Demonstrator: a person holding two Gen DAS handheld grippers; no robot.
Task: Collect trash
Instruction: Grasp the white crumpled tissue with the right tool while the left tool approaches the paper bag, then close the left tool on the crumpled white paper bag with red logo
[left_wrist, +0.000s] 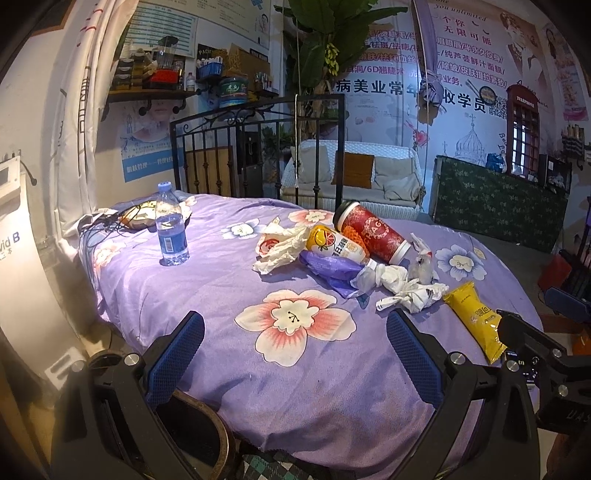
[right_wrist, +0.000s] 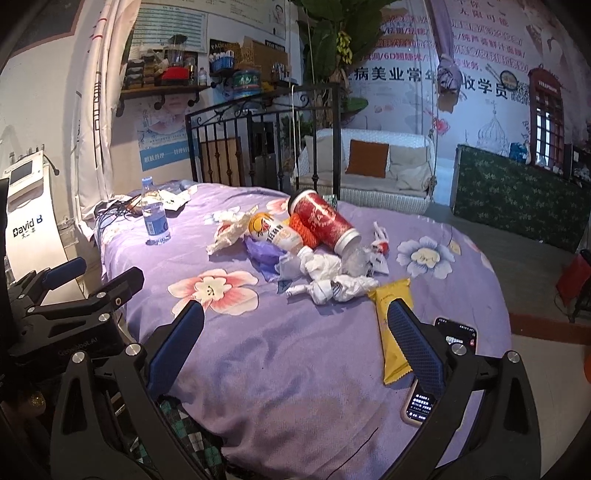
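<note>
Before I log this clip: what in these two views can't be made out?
- Phone, right wrist view: partly behind the right gripper finger.
- Purple bag, both views: mostly under the yellow bottle.
- Any trash bin: in neither view.
- Wrapper text: too small.

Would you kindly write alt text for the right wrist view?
An open right gripper hovers over a purple floral bedspread strewn with trash: a red cup on its side, crumpled tissues, and a yellow snack packet. A water bottle stands upright at the far left.
</note>
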